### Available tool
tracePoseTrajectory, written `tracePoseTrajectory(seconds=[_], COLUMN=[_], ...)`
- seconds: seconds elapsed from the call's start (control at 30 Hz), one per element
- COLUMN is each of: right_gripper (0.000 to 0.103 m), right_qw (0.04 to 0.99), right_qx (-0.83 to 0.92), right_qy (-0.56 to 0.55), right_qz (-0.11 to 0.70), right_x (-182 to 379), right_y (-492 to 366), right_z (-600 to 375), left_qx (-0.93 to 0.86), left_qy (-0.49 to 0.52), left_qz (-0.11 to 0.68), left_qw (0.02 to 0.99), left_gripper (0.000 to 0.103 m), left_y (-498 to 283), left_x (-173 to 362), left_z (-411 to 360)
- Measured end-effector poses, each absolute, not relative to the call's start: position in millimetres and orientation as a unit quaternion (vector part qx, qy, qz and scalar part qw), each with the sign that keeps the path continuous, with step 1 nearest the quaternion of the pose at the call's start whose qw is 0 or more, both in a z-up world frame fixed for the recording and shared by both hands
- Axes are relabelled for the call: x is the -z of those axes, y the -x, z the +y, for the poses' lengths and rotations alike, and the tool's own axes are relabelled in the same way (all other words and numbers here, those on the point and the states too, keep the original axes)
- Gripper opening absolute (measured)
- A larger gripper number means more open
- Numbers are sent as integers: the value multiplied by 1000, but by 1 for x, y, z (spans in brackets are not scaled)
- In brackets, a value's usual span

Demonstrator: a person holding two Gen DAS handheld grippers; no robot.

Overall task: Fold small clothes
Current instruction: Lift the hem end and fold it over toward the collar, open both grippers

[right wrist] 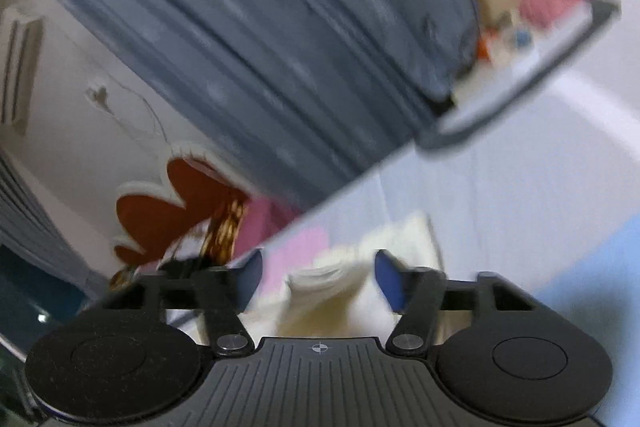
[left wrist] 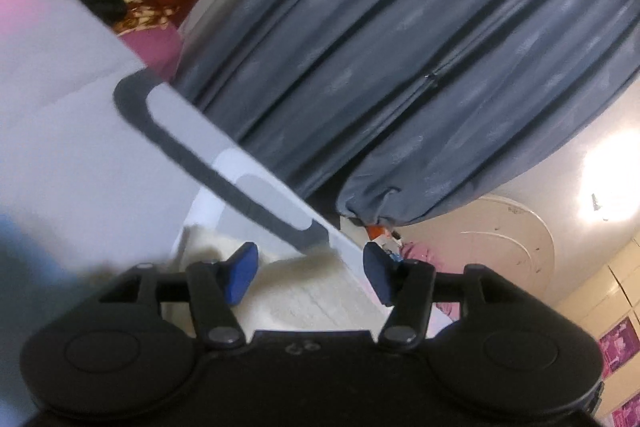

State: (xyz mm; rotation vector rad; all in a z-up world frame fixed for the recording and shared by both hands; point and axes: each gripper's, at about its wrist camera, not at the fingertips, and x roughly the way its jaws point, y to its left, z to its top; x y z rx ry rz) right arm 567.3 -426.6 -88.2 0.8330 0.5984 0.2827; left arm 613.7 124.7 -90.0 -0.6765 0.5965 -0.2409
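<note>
Each view looks forward from its own gripper, low and close over the pale table, and both are strongly tilted. The left wrist view faces the grey curtain, with the table's dark-edged rim running across it. The right wrist view faces the same grey curtain, table rim and cream cloth.

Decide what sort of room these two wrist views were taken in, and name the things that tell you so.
Probably a room in a home, perhaps a bedroom: long grey curtains, a wall air conditioner, and cream clothing lying on a pale surface.
</note>
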Motion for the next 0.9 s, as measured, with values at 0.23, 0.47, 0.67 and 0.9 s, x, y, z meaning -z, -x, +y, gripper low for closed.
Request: tracePoseTrajectory(seconds=[0.23,0.47,0.67,0.9], right_gripper=[55,10,1,21], right_qw=[896,913,937,929], right_qx=[-146,-144,-112,-86], right_qy=[-283,-139,-101,-83], right_qz=[308,354,315,349], right_x=[84,100,97,99], right_y=[-561,-561,-540,-539], right_z=[-414,-357,-351,-344], left_qx=[111,84,90,11], left_qy=[202,115,27,51], left_qz=[347,355,300,301], left_qw=[909,924,949,952], left_gripper=[46,2,2,54], left_y=[-622,-623,-610,-601], left_x=[98,107,95,95], left_z=[102,85,63,73])
